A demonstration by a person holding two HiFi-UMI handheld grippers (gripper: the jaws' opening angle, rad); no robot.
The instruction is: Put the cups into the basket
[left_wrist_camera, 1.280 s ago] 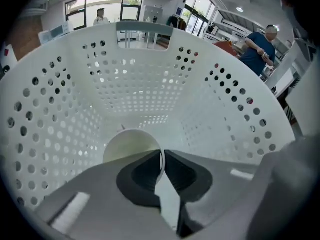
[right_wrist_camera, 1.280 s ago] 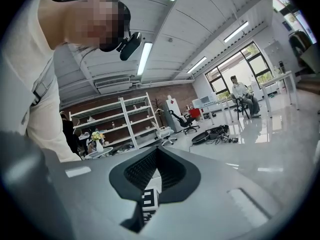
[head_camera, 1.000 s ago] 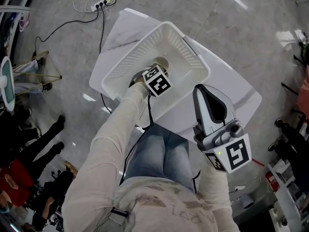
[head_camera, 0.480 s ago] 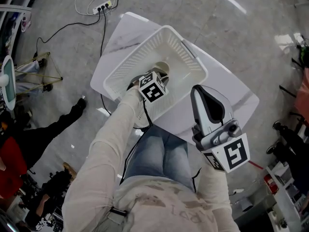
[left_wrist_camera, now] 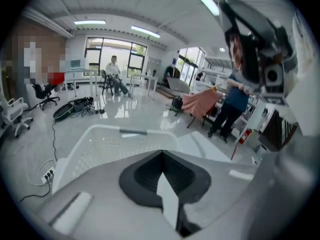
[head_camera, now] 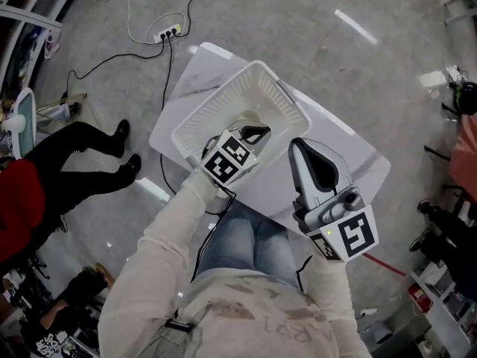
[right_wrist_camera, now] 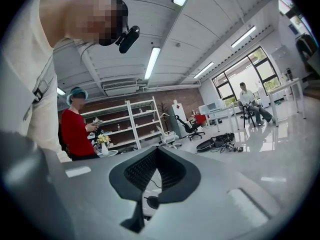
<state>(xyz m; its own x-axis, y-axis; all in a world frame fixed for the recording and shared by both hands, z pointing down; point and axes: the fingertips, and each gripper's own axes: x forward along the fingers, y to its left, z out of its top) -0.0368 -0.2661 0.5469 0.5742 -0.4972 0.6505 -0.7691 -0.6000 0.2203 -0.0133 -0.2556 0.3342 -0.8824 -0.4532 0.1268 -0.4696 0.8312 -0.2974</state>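
Both clenched, nothing held. My left gripper (head_camera: 257, 134) hangs over basket (head_camera: 223, 101), right gripper (head_camera: 298, 148) nearer me. No cup visible on table (head_camera: 346, 146). Next, I reckon: spot one, open jaws.

The scene was brightly lit by ceiling strip lights (right_wrist_camera: 151, 63); glare was reflected off the glossy floor (head_camera: 356, 25). Both gripper views were strongly bent and darkened at their edges.

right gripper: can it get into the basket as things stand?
Probably yes. The basket is open-topped, and the right gripper, jaws shut, hangs just beside it with nothing between them. The left gripper is over its near edge only.
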